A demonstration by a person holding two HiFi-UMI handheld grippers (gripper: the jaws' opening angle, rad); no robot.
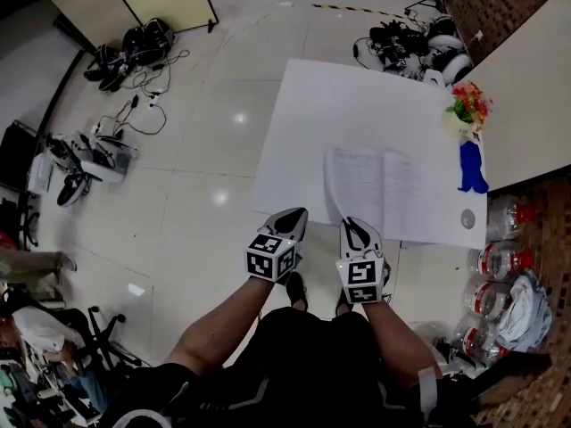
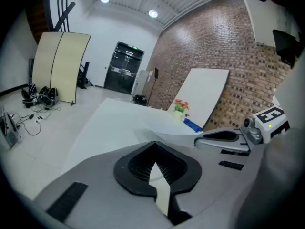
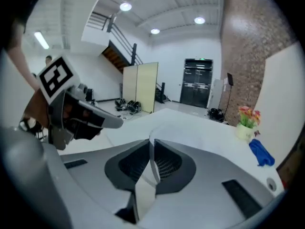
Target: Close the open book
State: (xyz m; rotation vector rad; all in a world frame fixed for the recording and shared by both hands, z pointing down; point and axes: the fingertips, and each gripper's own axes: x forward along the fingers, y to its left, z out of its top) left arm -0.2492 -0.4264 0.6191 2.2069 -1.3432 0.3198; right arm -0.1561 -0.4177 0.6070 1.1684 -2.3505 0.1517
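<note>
The open book (image 1: 397,194) lies on the white table (image 1: 303,123), at its near right part. A small flower pot (image 1: 467,105) and a blue object (image 1: 471,169) are farther to the right. The right half of the book is flat on the table. The left leaf (image 1: 332,181) is raised from the surface and curves up toward the near edge.

This leaf is grasped by the right gripper (image 1: 355,232). In the right gripper view a thin sheet edge (image 3: 151,162) is seen standing between the pads, and the jaws are clenched on it. Whether it is the cover or only some pages cannot be told.

The left gripper (image 1: 293,217) is held just beside the right one, to its left, above the near table edge. In the left gripper view its jaws are together at the tips and nothing is seen between them.

The step in hand is judged to be the turning over of the left side, so the closing is begun but not finished. For the next move the held leaf should be carried in an arc to the right, over the spine, and laid on the right half. The grip should be loosened only when the leaf is low, because a thin sheet can bend or slip. The left gripper may be needed to keep the book in place.
</note>
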